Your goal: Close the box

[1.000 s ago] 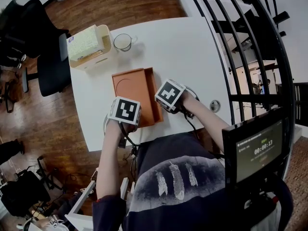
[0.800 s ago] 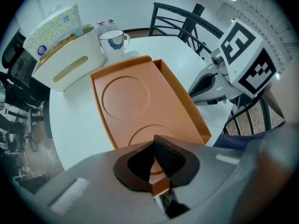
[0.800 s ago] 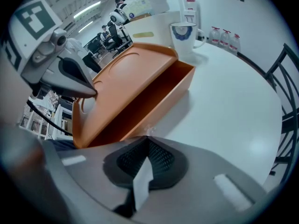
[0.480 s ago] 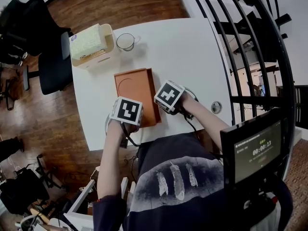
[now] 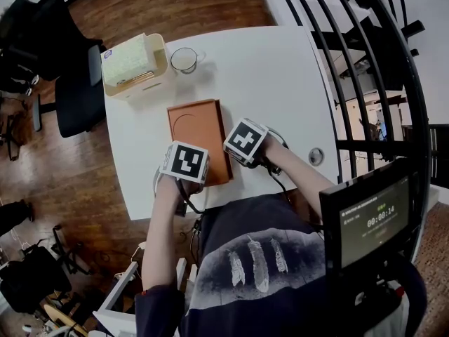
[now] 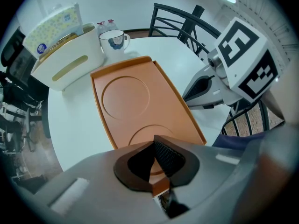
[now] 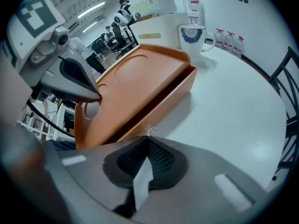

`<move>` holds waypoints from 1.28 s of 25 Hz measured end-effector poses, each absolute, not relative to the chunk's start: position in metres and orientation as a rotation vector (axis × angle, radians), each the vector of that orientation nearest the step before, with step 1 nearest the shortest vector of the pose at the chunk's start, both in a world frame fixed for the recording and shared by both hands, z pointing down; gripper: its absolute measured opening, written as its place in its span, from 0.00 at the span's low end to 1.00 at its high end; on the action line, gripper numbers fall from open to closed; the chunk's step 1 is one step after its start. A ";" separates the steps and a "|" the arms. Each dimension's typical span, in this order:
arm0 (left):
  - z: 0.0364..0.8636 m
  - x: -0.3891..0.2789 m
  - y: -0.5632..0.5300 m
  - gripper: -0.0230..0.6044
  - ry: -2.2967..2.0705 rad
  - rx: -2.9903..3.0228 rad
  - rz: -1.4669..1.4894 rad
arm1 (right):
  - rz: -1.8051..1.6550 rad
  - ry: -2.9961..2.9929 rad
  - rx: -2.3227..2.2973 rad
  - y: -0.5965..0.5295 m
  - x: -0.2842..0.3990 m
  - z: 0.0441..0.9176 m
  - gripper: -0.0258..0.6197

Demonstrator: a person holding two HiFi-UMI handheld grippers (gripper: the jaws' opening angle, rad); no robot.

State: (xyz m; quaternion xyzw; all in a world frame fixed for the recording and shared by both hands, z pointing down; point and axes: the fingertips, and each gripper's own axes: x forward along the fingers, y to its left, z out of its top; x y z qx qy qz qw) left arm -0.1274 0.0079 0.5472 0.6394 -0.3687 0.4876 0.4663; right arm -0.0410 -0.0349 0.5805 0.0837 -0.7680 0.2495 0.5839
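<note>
Left gripper view shows we are pinching the lid (image 6: 140,97) by its near edge with the left gripper (image 6: 159,169), jaws clamped, to seat it on the box (image 7: 161,99) at 6 o'clock on the tabletop (image 5: 273,76), while the right gripper (image 7: 141,171) is idling alongside, jaws together and empty.

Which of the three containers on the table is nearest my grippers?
The flat orange box: its near edge is clamped between the jaws of the left gripper. The white bin and the mug stand farther off, side by side.
</note>
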 end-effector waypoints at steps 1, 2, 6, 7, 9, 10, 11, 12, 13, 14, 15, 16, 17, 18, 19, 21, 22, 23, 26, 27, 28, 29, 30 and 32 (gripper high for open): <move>0.550 -0.129 0.007 0.06 -0.903 1.570 1.195 | 0.582 -1.795 0.194 -0.036 -0.044 0.583 0.05; 0.552 -0.131 0.006 0.06 -0.902 1.570 1.194 | 0.581 -1.797 0.193 -0.037 -0.046 0.585 0.05; 0.552 -0.131 0.006 0.06 -0.900 1.571 1.198 | 0.573 -1.797 0.188 -0.037 -0.049 0.585 0.05; 0.551 -0.131 0.005 0.06 -0.900 1.572 1.200 | 0.573 -1.798 0.183 -0.036 -0.050 0.584 0.05; 0.551 -0.132 0.005 0.06 -0.899 1.574 1.189 | 0.571 -1.804 0.173 -0.035 -0.052 0.583 0.05; 0.551 -0.132 0.005 0.06 -0.896 1.572 1.182 | 0.571 -1.806 0.168 -0.035 -0.054 0.583 0.05; 0.551 -0.133 0.006 0.06 -0.893 1.567 1.182 | 0.570 -1.808 0.163 -0.034 -0.055 0.583 0.05; 0.551 -0.133 0.007 0.06 -0.889 1.564 1.185 | 0.570 -1.810 0.157 -0.033 -0.057 0.583 0.05; 0.551 -0.132 0.007 0.06 -0.888 1.567 1.186 | 0.567 -1.815 0.152 -0.033 -0.058 0.583 0.05; 0.552 -0.131 0.007 0.06 -0.889 1.572 1.183 | 0.560 -1.818 0.151 -0.033 -0.059 0.583 0.05; 0.552 -0.131 0.006 0.06 -0.892 1.575 1.181 | 0.554 -1.813 0.155 -0.032 -0.058 0.584 0.05; 0.551 -0.131 0.006 0.06 -0.895 1.574 1.183 | 0.548 -1.804 0.160 -0.032 -0.057 0.585 0.05; 0.551 -0.132 0.006 0.06 -0.897 1.571 1.187 | 0.540 -1.796 0.162 -0.033 -0.057 0.585 0.05; 0.550 -0.133 0.006 0.06 -0.896 1.568 1.192 | 0.533 -1.794 0.164 -0.033 -0.057 0.586 0.05; 0.550 -0.133 0.006 0.06 -0.892 1.569 1.194 | 0.533 -1.796 0.165 -0.034 -0.057 0.586 0.05; 0.551 -0.134 0.006 0.06 -0.883 1.571 1.187 | 0.544 -1.810 0.158 -0.033 -0.060 0.586 0.04; 0.550 -0.135 0.006 0.06 -0.881 1.564 1.190 | 0.543 -1.821 0.154 -0.034 -0.063 0.586 0.04; 0.548 -0.136 0.007 0.06 -0.880 1.556 1.195 | 0.541 -1.829 0.151 -0.035 -0.064 0.586 0.04; 0.551 -0.133 0.007 0.06 -0.872 1.565 1.202 | 0.552 -1.818 0.150 -0.032 -0.061 0.585 0.04; 0.552 -0.131 0.006 0.06 -0.868 1.576 1.204 | 0.550 -1.812 0.145 -0.031 -0.059 0.586 0.04; 0.553 -0.130 0.006 0.06 -0.866 1.582 1.207 | 0.535 -1.810 0.137 -0.032 -0.058 0.586 0.04; 0.553 -0.130 0.006 0.06 -0.865 1.582 1.209 | 0.509 -1.809 0.129 -0.035 -0.057 0.585 0.04; 0.551 -0.131 0.007 0.06 -0.865 1.578 1.209 | 0.482 -1.808 0.126 -0.040 -0.055 0.583 0.05; 0.549 -0.132 0.008 0.06 -0.870 1.571 1.198 | 0.464 -1.816 0.132 -0.051 -0.052 0.577 0.05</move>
